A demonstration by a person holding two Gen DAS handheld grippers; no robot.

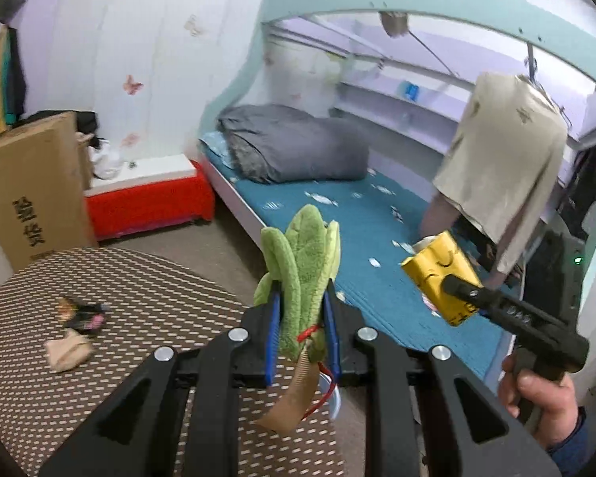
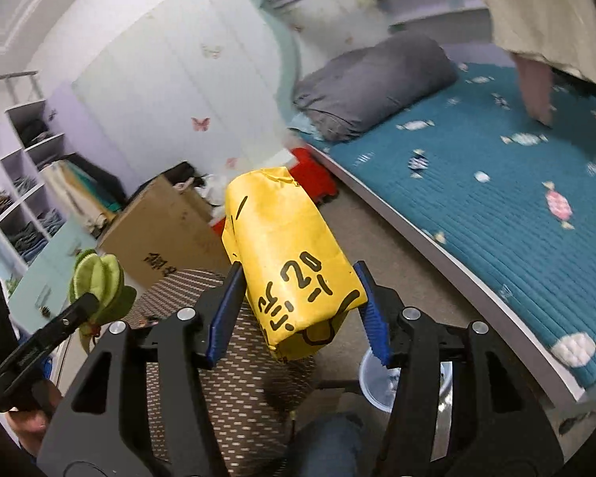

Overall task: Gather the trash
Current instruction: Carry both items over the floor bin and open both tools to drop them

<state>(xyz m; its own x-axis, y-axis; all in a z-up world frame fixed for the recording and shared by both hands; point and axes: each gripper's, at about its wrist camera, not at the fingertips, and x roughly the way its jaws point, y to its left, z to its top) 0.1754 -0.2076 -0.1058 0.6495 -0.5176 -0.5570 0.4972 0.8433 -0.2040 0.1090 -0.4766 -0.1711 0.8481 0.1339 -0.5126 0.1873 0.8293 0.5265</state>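
Observation:
My left gripper (image 1: 302, 298) is shut on a green plush leafy toy (image 1: 302, 254) with a tan ribbon and red string, held in the air over the round table's edge. The toy also shows at the left of the right wrist view (image 2: 99, 278). My right gripper (image 2: 298, 274) is shut on a yellow paper package (image 2: 290, 254) with black writing, held above the floor and table edge. The package shows in the left wrist view (image 1: 443, 278), in front of the bed. A dark wrapper (image 1: 84, 312) and a crumpled beige scrap (image 1: 68, 351) lie on the round patterned table (image 1: 147, 306).
A bed with a teal quilt (image 2: 476, 214) and a grey pillow (image 1: 294, 147) stands to the right. A cardboard box (image 1: 31, 187) and a red stool (image 1: 147, 202) stand by the wall. A clear plastic tub (image 2: 371, 377) sits on the floor below my right gripper. A shirt (image 1: 504, 159) hangs over the bed.

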